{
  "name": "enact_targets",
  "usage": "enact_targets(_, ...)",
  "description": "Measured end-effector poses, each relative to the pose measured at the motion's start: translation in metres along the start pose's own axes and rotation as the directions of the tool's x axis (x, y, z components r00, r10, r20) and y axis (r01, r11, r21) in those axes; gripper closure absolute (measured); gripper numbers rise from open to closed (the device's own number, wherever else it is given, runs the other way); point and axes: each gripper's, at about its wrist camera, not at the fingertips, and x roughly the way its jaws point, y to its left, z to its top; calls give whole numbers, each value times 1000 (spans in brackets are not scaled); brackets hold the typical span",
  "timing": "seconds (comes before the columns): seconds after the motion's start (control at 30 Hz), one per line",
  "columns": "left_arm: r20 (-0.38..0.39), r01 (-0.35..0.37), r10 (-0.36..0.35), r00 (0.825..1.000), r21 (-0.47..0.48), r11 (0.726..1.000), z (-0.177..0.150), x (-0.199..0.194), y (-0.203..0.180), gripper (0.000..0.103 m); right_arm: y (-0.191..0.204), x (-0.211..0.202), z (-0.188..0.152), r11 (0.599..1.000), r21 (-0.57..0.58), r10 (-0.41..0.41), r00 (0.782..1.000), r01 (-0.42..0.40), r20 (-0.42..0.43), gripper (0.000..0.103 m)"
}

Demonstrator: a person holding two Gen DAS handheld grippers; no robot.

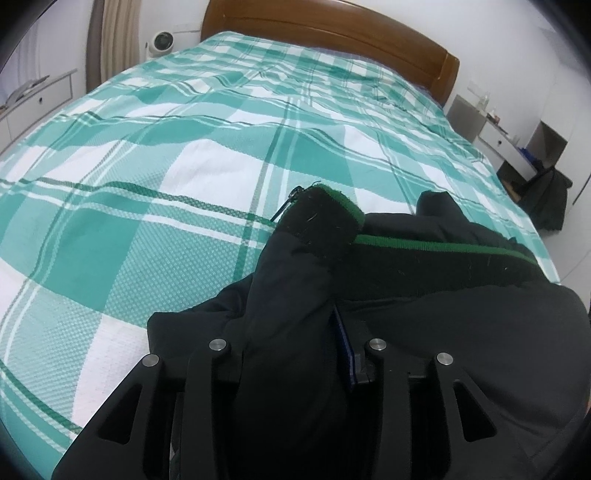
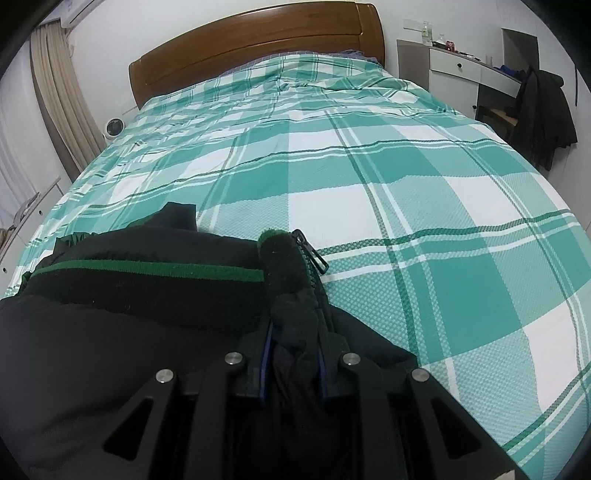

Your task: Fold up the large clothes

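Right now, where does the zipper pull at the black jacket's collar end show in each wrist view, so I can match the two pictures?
Left wrist view: the zipper pull sits just left of centre, at the left tip of the green-edged collar.
Right wrist view: the zipper pull sits just right of centre, at the collar's right tip.
Shared landmark: the wooden headboard at the top of both pictures.

My right hand-held gripper [image 2: 293, 365] pinches the black jacket [image 2: 110, 332] near its zipper pull [image 2: 314, 254], on the checked bed [image 2: 406, 184].
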Motion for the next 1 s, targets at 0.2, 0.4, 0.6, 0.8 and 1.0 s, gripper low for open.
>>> enact_targets(0.2, -2, 5, -5, 1000, -5, 1000, 0, 2, -1, 65, -1, 1, -1, 1000, 5, 1, 1000, -2, 8, 84)
enact_targets(0.4, -2, 4, -4, 1000, -5, 1000, -1, 2, 0, 65, -1, 2, -2, 1000, 9, 5, 1000, -5, 11, 83)
enact_targets(0.6, -1, 4, -4, 1000, -7, 1000, -1, 1, 0, 65, -2, 1, -2, 1000, 15, 10, 1000, -11, 15, 83)
enact_targets(0.8, 0, 17, -17, 1000, -13, 1000, -1, -1, 1, 62, -6, 0, -3, 999, 32, 26, 999, -27, 20, 82)
enact_targets(1.0, 4, 19, -18, 1000, -26, 999, 0, -3, 4, 49, -8, -1, -3, 999, 46, 28, 999, -29, 22, 77)
